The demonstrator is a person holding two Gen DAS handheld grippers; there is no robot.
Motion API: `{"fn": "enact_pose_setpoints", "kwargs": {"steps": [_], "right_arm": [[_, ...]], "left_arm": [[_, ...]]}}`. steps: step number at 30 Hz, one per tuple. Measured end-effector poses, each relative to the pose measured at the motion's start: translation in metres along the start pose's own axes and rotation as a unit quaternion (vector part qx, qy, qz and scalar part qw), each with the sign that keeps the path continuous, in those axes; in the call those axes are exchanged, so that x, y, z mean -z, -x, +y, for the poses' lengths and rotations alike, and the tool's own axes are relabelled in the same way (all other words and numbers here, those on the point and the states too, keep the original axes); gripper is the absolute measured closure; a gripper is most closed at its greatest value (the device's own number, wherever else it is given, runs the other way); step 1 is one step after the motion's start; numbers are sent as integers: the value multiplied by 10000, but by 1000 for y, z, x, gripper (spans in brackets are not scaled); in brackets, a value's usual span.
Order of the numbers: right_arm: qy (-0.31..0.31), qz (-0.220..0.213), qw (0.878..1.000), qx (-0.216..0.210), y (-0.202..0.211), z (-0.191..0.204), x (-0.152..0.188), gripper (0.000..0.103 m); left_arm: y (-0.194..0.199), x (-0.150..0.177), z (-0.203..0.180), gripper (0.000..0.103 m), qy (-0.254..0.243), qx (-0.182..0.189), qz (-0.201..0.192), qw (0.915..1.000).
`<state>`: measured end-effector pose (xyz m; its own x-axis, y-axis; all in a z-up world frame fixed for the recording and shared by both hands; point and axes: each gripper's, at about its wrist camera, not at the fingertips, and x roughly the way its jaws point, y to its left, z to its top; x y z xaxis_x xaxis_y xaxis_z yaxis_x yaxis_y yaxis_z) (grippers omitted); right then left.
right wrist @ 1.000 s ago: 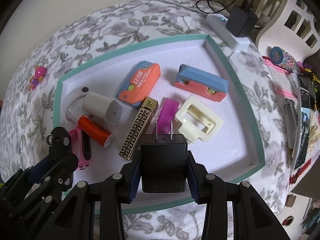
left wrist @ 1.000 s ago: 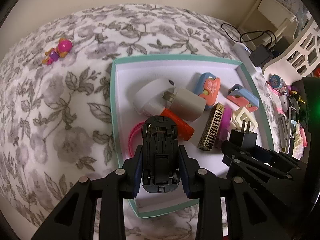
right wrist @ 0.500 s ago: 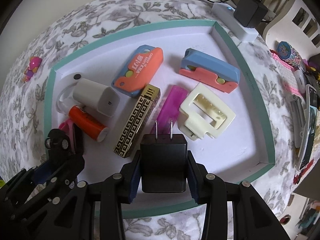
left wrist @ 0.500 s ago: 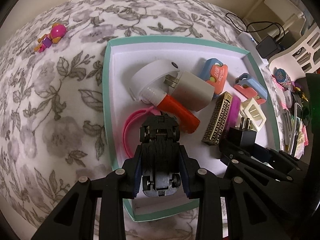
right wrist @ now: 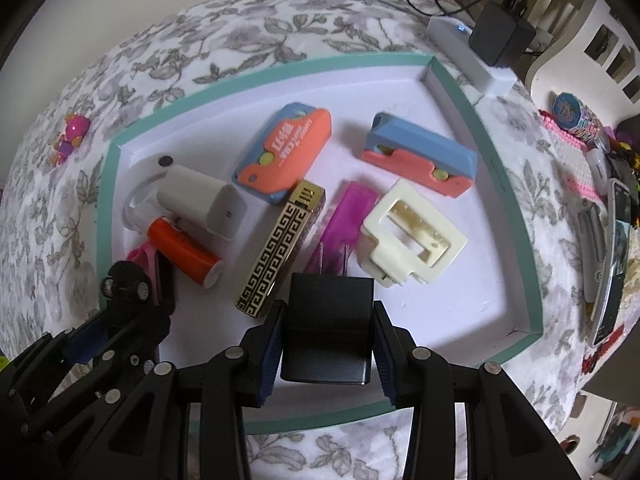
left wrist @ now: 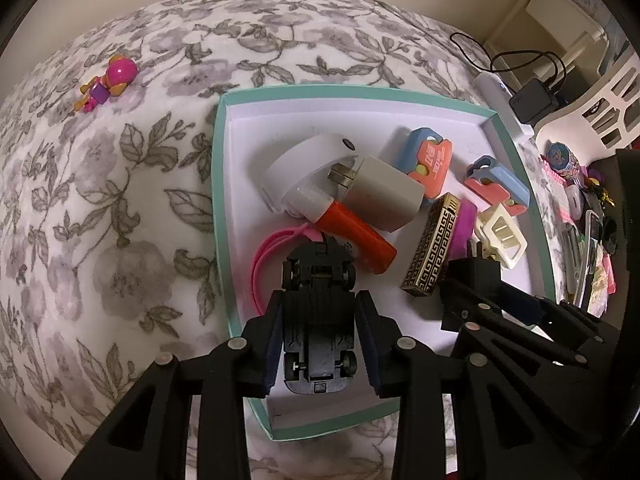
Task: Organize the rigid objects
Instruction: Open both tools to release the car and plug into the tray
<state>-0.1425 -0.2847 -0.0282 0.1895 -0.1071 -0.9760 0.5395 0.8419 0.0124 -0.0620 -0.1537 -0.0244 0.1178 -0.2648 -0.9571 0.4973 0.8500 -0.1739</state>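
A white tray with a teal rim [left wrist: 218, 184] [right wrist: 532, 280] lies on the floral bedspread. My left gripper [left wrist: 319, 322] is shut on a black toy car [left wrist: 318, 320], held over the tray's near left corner. My right gripper [right wrist: 328, 332] is shut on a black plug adapter [right wrist: 328, 328], prongs forward, over the tray's near edge. In the tray lie a white charger [right wrist: 200, 204], an orange tube [right wrist: 184, 252], a gold-patterned lighter [right wrist: 280, 248], a magenta piece [right wrist: 344, 224], a cream hair clip [right wrist: 412, 236], two orange-and-blue cases [right wrist: 284, 152] [right wrist: 420, 160] and a pink band [left wrist: 264, 256].
A small pink figure [left wrist: 106, 82] lies on the bedspread far left of the tray. A white power strip with a black adapter [right wrist: 484, 48] sits beyond the tray's far right corner. Cluttered small items [right wrist: 608, 240] line the right side.
Both grippers have lowered toward the tray with their loads. The car now sits close over the pink band; the adapter's prongs now reach the magenta piece.
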Motion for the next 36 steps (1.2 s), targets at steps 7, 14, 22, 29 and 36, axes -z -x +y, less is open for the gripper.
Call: {"fn": "enact_pose_setpoints", "kwargs": {"steps": [7,14,22,29,36], "right_arm": [[6,-267,9996,-2,16,-1,-4,58],[25,-398,9992,-10,22,-2,-6,58],[79,-393,9992,-34,19,0,-5,58],[110,-419,9990,-51,19,2,-5,58],[196,-444,9988,-11,18,6,-6,50]], "left_arm": [[13,-1,2,65,6,25,-187,9998],[22,-2,9,65,130,1,-339,9993],[26,-5,24,65,416,25,-413,9983],[32,-9,40,47,721,-197,-560,9956],[37,-12,62,13,1058,-619,-753,9896]]}}
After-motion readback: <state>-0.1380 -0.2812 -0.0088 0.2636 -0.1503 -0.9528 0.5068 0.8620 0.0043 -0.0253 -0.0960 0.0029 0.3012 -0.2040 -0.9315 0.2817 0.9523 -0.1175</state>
